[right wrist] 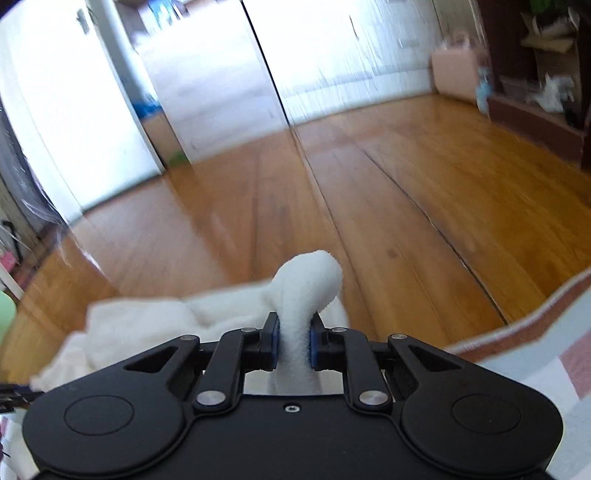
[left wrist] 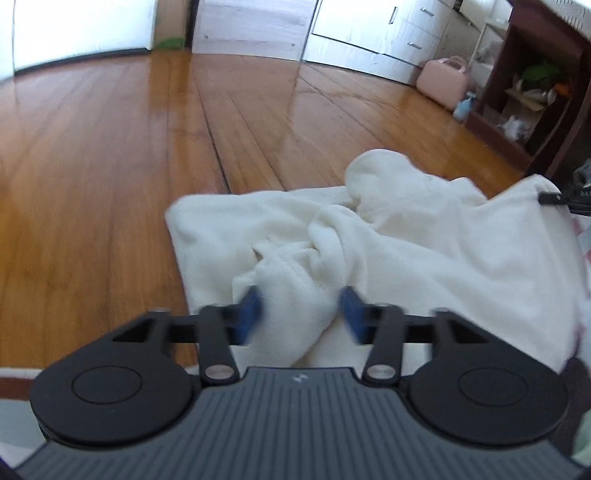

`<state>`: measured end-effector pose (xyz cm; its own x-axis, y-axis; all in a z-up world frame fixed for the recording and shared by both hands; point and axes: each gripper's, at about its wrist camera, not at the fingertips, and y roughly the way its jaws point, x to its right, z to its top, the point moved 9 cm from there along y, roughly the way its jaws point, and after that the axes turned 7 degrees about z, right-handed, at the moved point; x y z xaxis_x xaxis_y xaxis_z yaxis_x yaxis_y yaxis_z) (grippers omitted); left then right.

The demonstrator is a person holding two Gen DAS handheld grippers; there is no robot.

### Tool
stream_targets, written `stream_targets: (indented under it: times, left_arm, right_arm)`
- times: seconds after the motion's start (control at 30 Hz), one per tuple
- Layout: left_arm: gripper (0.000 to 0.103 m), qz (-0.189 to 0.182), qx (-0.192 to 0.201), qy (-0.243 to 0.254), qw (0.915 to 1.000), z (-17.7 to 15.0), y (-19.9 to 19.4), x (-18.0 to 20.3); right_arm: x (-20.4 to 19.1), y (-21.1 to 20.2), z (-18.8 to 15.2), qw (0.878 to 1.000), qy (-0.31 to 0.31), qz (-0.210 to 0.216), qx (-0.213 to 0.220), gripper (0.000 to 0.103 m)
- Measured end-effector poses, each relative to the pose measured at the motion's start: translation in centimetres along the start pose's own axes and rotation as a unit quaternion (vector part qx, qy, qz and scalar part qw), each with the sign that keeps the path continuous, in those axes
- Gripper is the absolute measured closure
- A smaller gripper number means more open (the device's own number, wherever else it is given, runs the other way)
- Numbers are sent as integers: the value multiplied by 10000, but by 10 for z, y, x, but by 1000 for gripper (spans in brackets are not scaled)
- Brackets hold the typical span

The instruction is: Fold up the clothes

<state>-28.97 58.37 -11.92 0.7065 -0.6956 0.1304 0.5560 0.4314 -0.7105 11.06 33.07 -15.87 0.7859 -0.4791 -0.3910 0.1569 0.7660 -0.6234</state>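
Observation:
A white fleece garment (left wrist: 388,236) lies crumpled in front of me, partly over the wooden floor. My left gripper (left wrist: 301,314) is open, its blue pads on either side of a bunched fold of the fleece without squeezing it. My right gripper (right wrist: 293,341) is shut on a fold of the same garment (right wrist: 306,288), which sticks up past the pads. In the left wrist view the right gripper's tip (left wrist: 552,197) shows at the far right, holding up a corner of the garment.
Glossy wooden floor (left wrist: 129,166) stretches ahead. A pink case (left wrist: 443,83) and a dark shelf unit (left wrist: 532,85) stand at the back right. White cabinets (left wrist: 373,29) line the far wall. A patterned cloth edge (right wrist: 535,350) lies at the right.

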Motion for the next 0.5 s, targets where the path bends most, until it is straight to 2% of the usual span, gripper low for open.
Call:
stream_targets:
  times: [0.07,0.1,0.17,0.2,0.23,0.27,0.3,0.33,0.37,0.4,0.5]
  left_arm:
    - [14,-132,-21,-164,9998,0,9,-2]
    - [14,-234,-80,-293,9993,-2,16,-4]
    - [17,-484,-183,-617,9968,-5,29,-6]
    - [21,-647,-160,-753,9949,-6,33,-6]
    - [38,-728,-130,-711,9947,-4,32,-3]
    - [57,-773,-96,-591,9952,-3,29,0]
    - [62,-681,-147,-394,9968,-2,27,3]
    - [71,-527,-237,-162,9982,-2,24,7]
    - [75,-323,-340,-22,9989,-2,18,12]
    - [78,-96,-449,77,9989,-2,12,16]
    - [80,127,255,368,9989,12,-25,32]
  right_arm:
    - [13,13,-16,9992,180,-87,-359,79]
    - [20,18,-23,9982,319,-111,-486,76]
    - [31,27,-36,9953,769,-74,-587,64]
    - [35,32,-41,9930,1019,-24,-590,47]
    - [40,37,-45,9902,1266,17,-593,36]
    - [41,42,-47,9887,1391,57,-547,35]
    - [39,45,-46,9891,1395,95,-453,36]
    - [32,47,-42,9920,1200,144,-377,57]
    - [19,46,-36,9960,804,203,-320,78]
    - [6,46,-30,9985,407,261,-262,85]
    - [-31,31,-7,9978,-412,509,122,86]
